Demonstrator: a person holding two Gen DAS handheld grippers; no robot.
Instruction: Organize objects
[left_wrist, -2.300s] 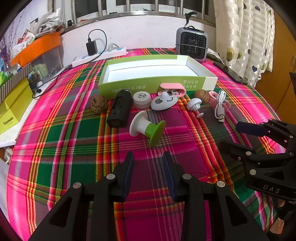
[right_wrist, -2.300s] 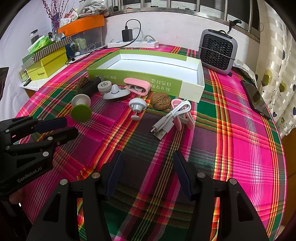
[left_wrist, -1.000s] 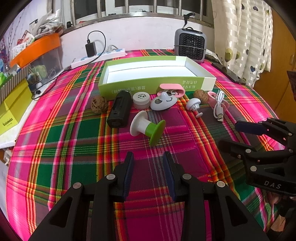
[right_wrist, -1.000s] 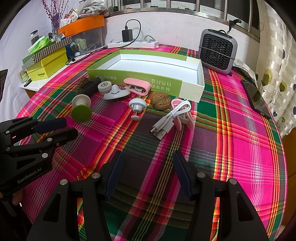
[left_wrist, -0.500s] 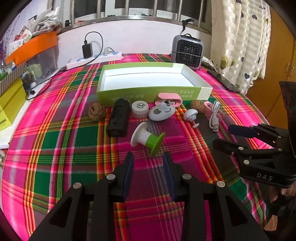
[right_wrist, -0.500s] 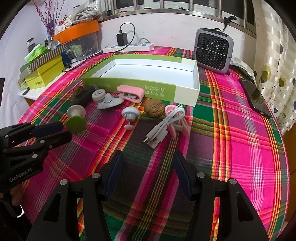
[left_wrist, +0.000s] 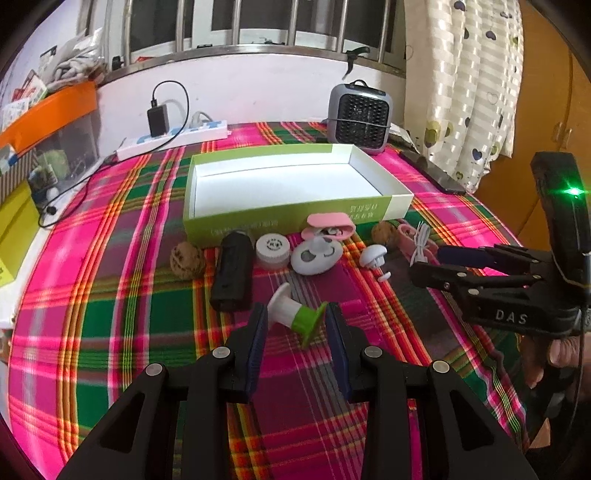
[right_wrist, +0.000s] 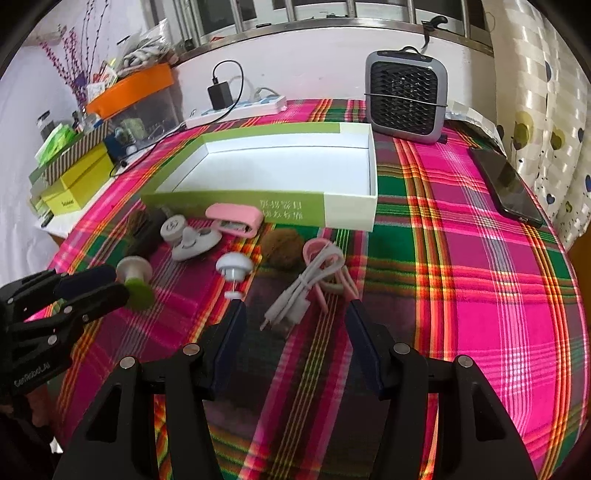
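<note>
The left gripper (left_wrist: 295, 321) stands open astride the spool (left_wrist: 297, 319), near the box (left_wrist: 295, 218); light, rigid, probably rolls, so pinch its waist.

A lived-in room of a home is seen here. The table (right_wrist: 461, 258) is covered with a bright pink, green and orange plaid cloth. A barred window (left_wrist: 258, 22) is set above a white sill at the back, and a curtain (left_wrist: 461, 92) printed with hearts and dots is hung at the right, beside a wooden cupboard door (left_wrist: 546, 110). A small grey desk fan (right_wrist: 406, 99) is stood near the wall, next to a white power strip (left_wrist: 173, 138) with a black charger (left_wrist: 158, 120) plugged in. Yellow boxes (right_wrist: 77, 181) and an orange-lidded storage bin (right_wrist: 133, 92) of clutter are stacked at the left. A dark phone (right_wrist: 508, 188) is laid by the curtain.
</note>
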